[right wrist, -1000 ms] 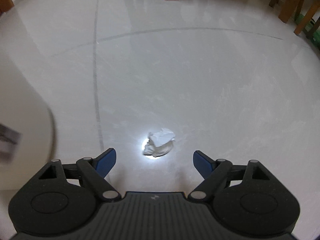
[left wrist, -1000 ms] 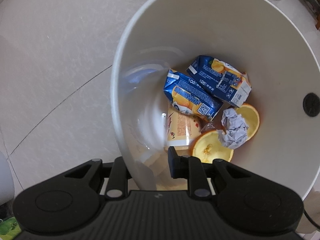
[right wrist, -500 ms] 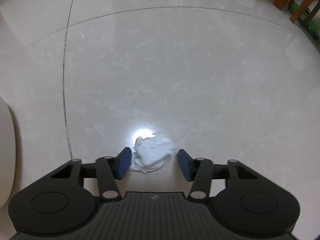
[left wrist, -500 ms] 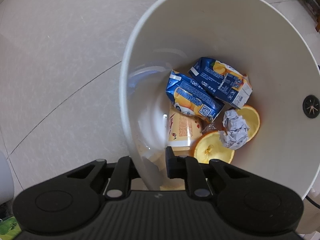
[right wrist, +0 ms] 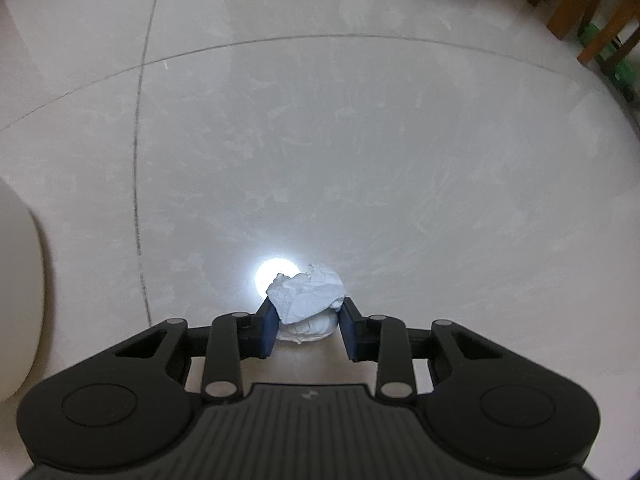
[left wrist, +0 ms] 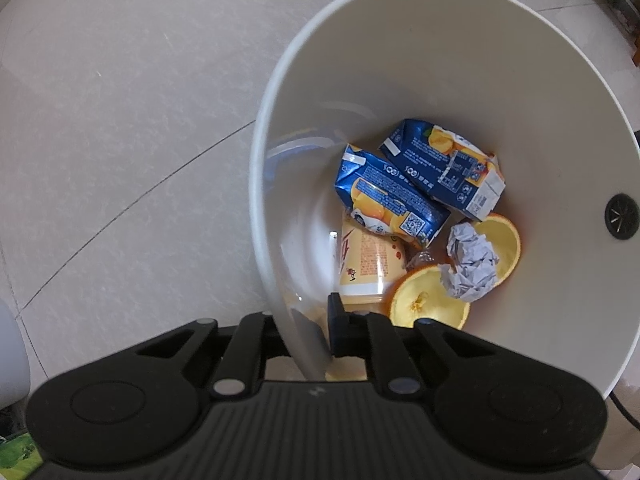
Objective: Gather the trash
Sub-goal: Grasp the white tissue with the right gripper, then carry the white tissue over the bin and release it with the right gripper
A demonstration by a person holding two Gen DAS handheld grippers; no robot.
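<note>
left tool (left wrist: 310, 334): jaws closing on the near wall of the white bin (left wrist: 400, 32), one pad inside, one outside; rim pinched, bin held steady, same spot as a second ago.
bin contents: two blue juice cartons (left wrist: 416, 188), yellow cup (left wrist: 366, 260), orange halves (left wrist: 430, 300), crumpled paper ball (left wrist: 472, 264), all at the bottom, centre-right of frame.
change: right tool (right wrist: 308, 326) was wide open short of the tissue a second ago; now it has come forward and its jaws are closing around it.
tissue wad (right wrist: 308, 300): on the floor (right wrist: 360, 140), lower centre of frame, between the blue pads (right wrist: 269, 326); both pads touch its sides.
meaning: grasp looks almost made; lift and carry to the bin, at the far left edge, likely next.
risk: soft wad may slip if the pinch is shallow.
</note>
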